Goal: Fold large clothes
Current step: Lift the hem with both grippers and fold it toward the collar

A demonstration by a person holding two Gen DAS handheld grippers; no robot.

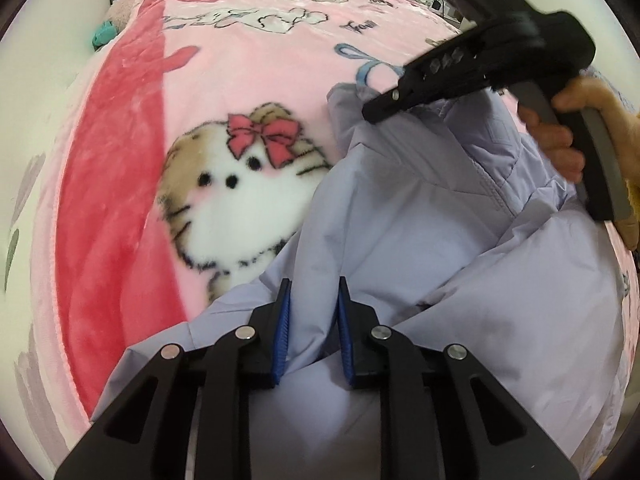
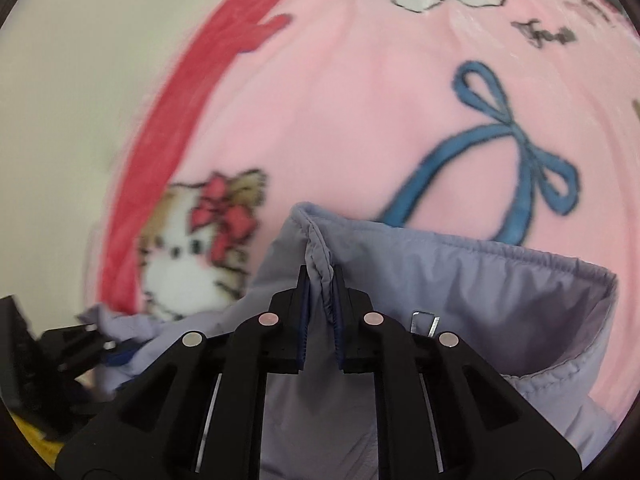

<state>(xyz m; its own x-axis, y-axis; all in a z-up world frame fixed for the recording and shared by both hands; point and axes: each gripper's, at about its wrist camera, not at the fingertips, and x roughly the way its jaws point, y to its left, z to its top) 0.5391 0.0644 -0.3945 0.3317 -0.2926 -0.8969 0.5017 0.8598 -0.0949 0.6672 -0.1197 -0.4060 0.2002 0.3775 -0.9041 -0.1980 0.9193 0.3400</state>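
Lavender padded jacket [image 1: 420,240] is seen spread over a pink plush blanket [image 1: 224,80] on a bed, bunched toward the near right of the left wrist view

Left tongs [image 1: 314,312] — blue ribbed pads set narrowly apart, a raised fold of the jacket's fabric pinched between them; clamped on the jacket

Right tongs [image 2: 320,300] — pads drawn close together on a gathered, stitched hem edge of the jacket, which stands up between them; clamped on the jacket. The same tool is seen in the left wrist view, upper right, angled down onto the jacket's far edge, its grey handle held by a hand [image 1: 560,140]

Blanket print: a white and tan kitten [image 1: 236,196] with a red-pink bow, a blue ribbon bow [image 2: 512,152], a deeper red band along the left side. Dark script lettering [image 2: 548,36] is printed near the far end — too blurred and distorted to be read. No brand or label can be made out on the jacket

A small metal clip-like piece [image 2: 426,322] is seen just right of the right tongs; its kind cannot be told
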